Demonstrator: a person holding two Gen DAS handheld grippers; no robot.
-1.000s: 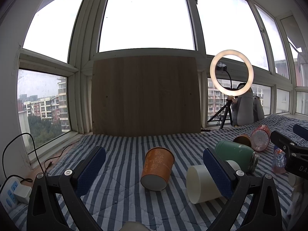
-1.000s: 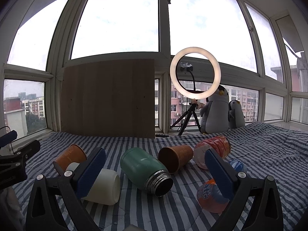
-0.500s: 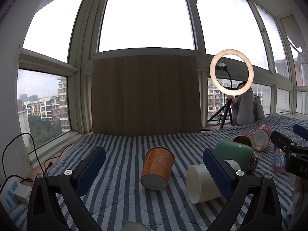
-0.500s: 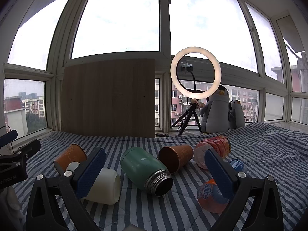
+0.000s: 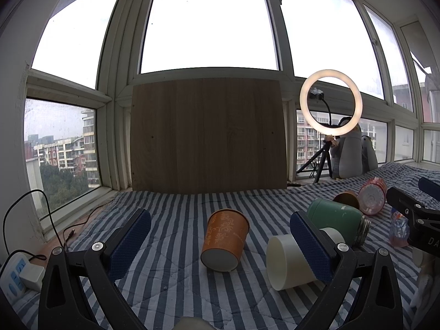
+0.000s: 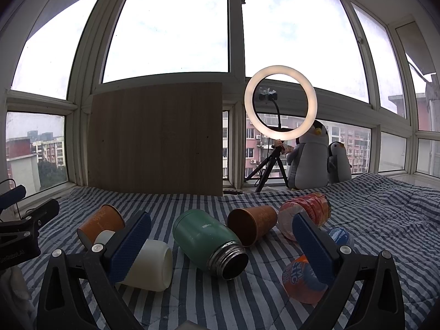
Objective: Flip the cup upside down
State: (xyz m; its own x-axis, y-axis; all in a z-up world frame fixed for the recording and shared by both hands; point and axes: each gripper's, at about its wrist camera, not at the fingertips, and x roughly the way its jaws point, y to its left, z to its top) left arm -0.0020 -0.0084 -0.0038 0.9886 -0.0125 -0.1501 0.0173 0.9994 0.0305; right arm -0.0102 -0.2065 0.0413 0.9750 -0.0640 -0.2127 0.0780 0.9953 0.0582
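The orange cup lies on its side on the striped bed, between the left tongs, which are wide apart. The right tongs are also apart, over a green bottle

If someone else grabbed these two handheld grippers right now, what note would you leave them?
Left gripper: open, holding nothing, aimed at the orange patterned cup lying on its side on the striped blanket, base toward the camera.
Right gripper: open, holding nothing, facing the green flask lying on its side.
Nearby, all on their sides: white cup, second orange cup, red-labelled bottle.
Done: nothing; no cup stands upside down.
Left: grasp a cup, probably the orange patterned one, and set it mouth-down.
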